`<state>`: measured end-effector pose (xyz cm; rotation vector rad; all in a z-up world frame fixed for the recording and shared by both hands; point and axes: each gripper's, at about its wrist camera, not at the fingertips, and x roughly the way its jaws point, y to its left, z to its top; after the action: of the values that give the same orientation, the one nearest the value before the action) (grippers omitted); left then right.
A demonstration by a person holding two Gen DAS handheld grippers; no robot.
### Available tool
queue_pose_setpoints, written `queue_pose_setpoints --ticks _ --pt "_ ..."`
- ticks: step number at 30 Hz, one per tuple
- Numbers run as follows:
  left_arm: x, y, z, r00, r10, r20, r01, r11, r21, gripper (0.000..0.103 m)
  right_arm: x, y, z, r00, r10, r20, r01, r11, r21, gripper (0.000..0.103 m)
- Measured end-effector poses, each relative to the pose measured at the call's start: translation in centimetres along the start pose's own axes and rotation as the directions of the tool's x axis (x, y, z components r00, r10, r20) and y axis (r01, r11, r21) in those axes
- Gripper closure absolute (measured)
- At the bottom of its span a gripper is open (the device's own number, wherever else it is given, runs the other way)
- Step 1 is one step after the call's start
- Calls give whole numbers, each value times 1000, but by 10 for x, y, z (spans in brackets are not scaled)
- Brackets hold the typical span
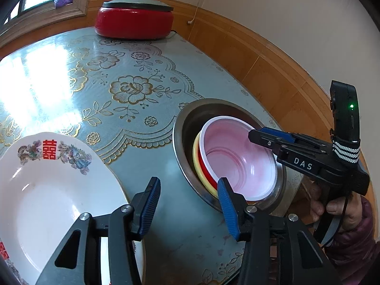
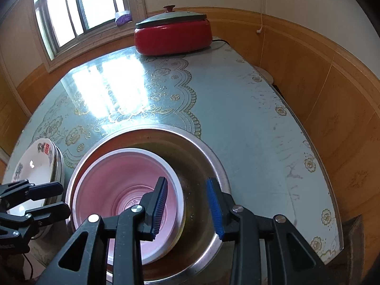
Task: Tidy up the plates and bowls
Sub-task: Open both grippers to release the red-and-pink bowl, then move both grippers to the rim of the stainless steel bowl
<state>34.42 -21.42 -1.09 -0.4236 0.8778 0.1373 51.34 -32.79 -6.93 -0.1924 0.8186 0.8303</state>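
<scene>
A: If we list from the left, what is item one?

B: Plate (image 1: 47, 190), white, red emblem at the rim. It lies flat at the table's (image 1: 147, 90) left edge. The right wrist view shows more rims under it, so it is a stack.

A: Item two?

B: Left tongs (image 1: 188, 181). Jaws apart, nothing between them. They point down at bare table between the plate and the basin, and the plate lies just to their left.

A: Item three?

B: Basin (image 2: 209, 156), steel, round, right of the plate and near it. Two bowls are nested inside against its left wall. The yellow bowl (image 1: 197, 163) shows only as a sliver of rim. The bowl (image 1: 237, 161) inside it is red outside, with a pink lining and a white rim.

A: Item four?

B: Right tongs (image 2: 186, 180). Jaws apart, clamped on nothing. They point down into the basin. One finger stands over the pink lining and the other over bare steel, so the bowl's right rim runs between them.

A: Which hand is nearer the bowl?

B: The right, by a clear margin. Round ware has no long axis, so only the rim line matters, and it already crosses the gap. My judgement: lowering and closing there should pinch the bowl's wall. I cannot tell whether the pads touch it yet.
</scene>
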Motion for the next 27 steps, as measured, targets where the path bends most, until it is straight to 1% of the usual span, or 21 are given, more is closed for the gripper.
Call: queue_pose_setpoints --ticks 4,5,8,11,15,19,21,24,26,27 --pt "2 0 1 1000 -11 -4 11 1000 -5 55 -10 -16 0 997 68 35 -70 995 72 68" --pt "3 0 1 1000 -10 -5 10 1000 -8 55 -13 -19 -1 997 66 43 -69 994 80 66" --pt "5 1 2 1000 -2 -8 1 1000 -14 55 -22 -27 -6 997 55 57 -60 993 104 66" --pt "6 0 4 1000 3 -10 -3 1000 -13 55 -22 -38 -10 998 51 37 -55 990 126 66" --pt "11 -4 6 1000 9 -12 -9 1000 -7 55 -16 -50 -19 994 109 4 -107 976 191 66" --pt "16 -9 6 999 33 -19 -33 999 5 59 -13 -47 -28 996 85 -11 -81 980 179 66" --pt "18 -12 7 999 28 -22 -27 1000 13 61 -9 -45 -30 998 63 -20 -59 983 171 66" --pt "21 -15 9 1000 6 -17 -6 1000 12 61 -3 -48 -31 998 52 -23 -47 983 179 66" --pt "19 -10 10 999 -41 -12 41 999 -26 60 -1 -52 -30 999 35 -26 -30 983 183 66" --pt "17 -8 11 998 -55 0 55 998 -41 58 1 -54 -29 999 25 -28 -20 983 183 66"
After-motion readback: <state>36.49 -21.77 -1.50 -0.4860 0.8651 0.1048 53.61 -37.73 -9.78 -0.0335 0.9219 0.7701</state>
